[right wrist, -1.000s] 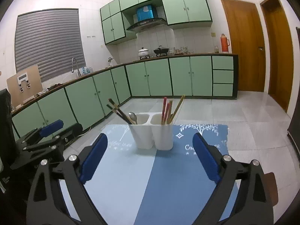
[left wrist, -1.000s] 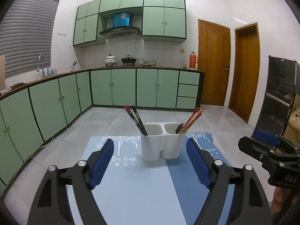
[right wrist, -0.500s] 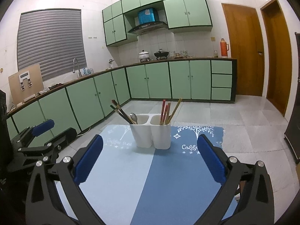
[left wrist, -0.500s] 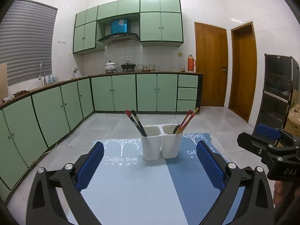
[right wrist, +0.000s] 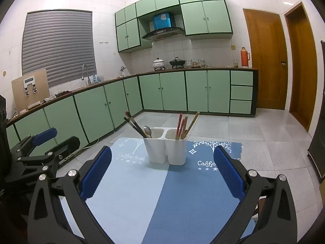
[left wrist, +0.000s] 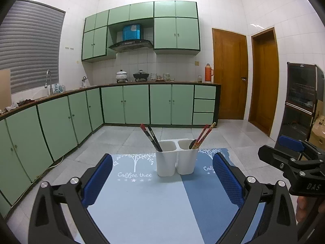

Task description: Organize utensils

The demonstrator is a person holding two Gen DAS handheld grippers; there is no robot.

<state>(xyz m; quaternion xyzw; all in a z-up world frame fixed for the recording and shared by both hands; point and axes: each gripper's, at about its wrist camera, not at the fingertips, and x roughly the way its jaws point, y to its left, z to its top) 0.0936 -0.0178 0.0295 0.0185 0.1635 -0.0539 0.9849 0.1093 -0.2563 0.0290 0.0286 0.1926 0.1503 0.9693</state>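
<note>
Left claw [left wrist: 162, 174] spread wide, right claw [right wrist: 162, 167] likewise, level over mat [right wrist: 142, 193]

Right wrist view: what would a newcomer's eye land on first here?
Dead centre, a white two-compartment utensil holder stands on a blue "Coffee tree" mat: dark chopsticks and a metal spoon in its left cup, red and wooden chopsticks in the right. The right gripper frames it with blue pads spread wide, holding nothing. Behind, mint-green cabinets run along the wall.
</note>
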